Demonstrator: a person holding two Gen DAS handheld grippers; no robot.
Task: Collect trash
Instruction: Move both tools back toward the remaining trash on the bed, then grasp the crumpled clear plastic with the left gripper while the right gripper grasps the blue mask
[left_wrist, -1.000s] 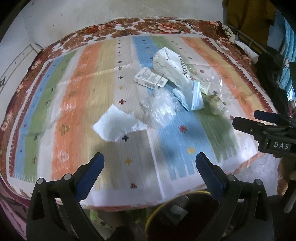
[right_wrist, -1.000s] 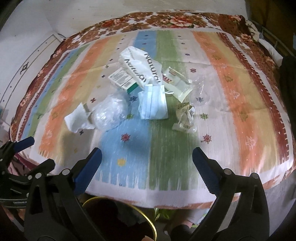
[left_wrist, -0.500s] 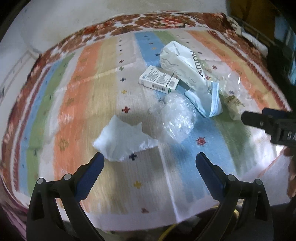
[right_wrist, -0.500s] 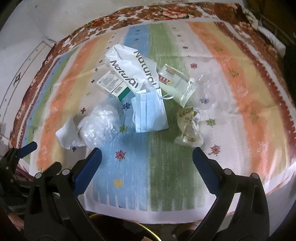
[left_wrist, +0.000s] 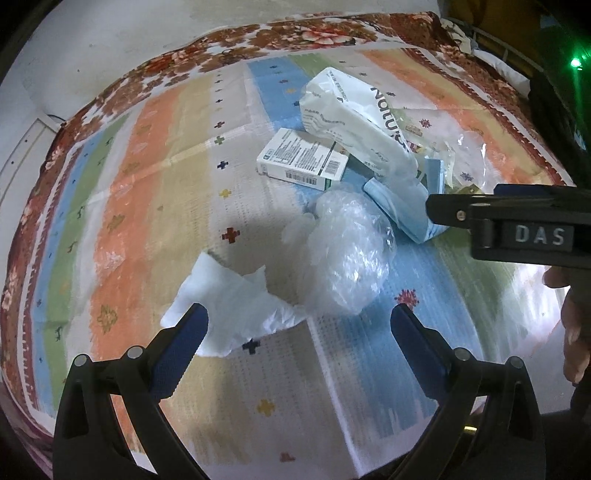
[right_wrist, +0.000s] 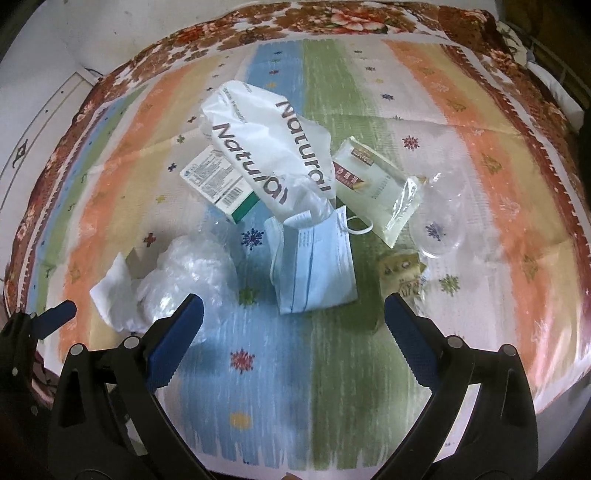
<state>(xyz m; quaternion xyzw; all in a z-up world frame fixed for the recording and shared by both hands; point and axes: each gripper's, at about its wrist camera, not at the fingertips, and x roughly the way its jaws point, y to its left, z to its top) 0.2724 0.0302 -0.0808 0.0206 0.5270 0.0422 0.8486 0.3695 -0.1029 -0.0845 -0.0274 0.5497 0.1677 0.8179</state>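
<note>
Both grippers hang spread wide over the near edge of the striped cloth (right_wrist: 424, 92), gripping nothing. The left gripper (left_wrist: 299, 328) has its fingers either side of a crumpled white tissue (left_wrist: 236, 306), one blue pad just overlapping it. The right gripper (right_wrist: 293, 321) sits just short of a blue face mask (right_wrist: 314, 266), whose long axis runs from near edge toward far edge, mid-cloth.

My striped cloth (right_wrist: 424, 122) carries the white bag (right_wrist: 266, 147) at twelve o'clock, mask (right_wrist: 314, 266) central, tissue (right_wrist: 114, 295) at nine.
</note>
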